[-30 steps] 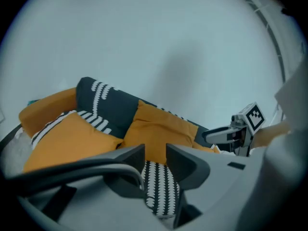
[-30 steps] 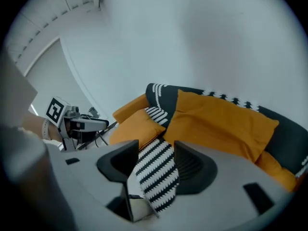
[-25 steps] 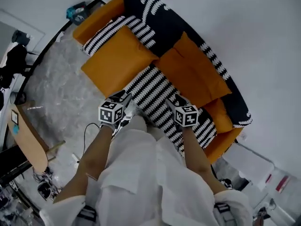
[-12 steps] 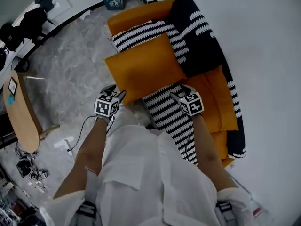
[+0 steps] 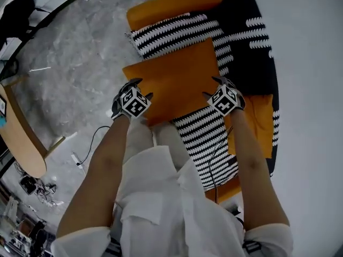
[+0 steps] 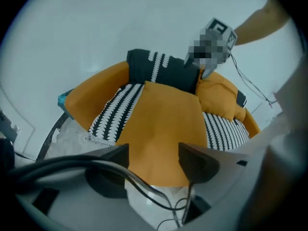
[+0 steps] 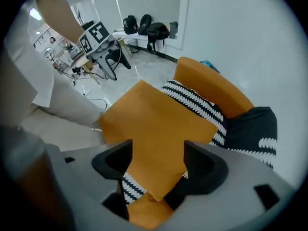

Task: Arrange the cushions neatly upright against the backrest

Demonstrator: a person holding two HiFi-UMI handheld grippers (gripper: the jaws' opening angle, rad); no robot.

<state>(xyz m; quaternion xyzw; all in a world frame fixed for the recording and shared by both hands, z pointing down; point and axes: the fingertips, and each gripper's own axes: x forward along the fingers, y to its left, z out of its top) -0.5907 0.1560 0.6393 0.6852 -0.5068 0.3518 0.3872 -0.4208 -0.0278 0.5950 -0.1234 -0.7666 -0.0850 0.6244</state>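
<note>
A large orange cushion (image 5: 174,82) lies flat on the sofa's striped seat (image 5: 206,143). My left gripper (image 5: 140,88) is at its near left corner, and its jaws are opening. In the left gripper view that cushion's near edge (image 6: 163,129) shows between my left gripper's (image 6: 154,154) jaws, untouched. My right gripper (image 5: 211,87) is at the near right corner, jaws also opening, with the cushion's corner (image 7: 154,129) between them, pads apart from it. A black-and-white striped cushion (image 5: 177,33) lies beyond. A second orange cushion (image 5: 257,119) leans on the dark backrest (image 5: 249,42).
The sofa's orange armrest (image 5: 177,7) is at the far end. To the left are a marble floor (image 5: 69,63), a cable (image 5: 91,143) and a wooden tabletop (image 5: 24,143). Black bags (image 7: 144,25) stand by the far wall. The person's legs in white stand against the seat front.
Both grippers have moved forward from the seat's front edge to the large orange cushion's near corners, and their jaws stand wider. The head camera has swung towards the sofa's left end.
</note>
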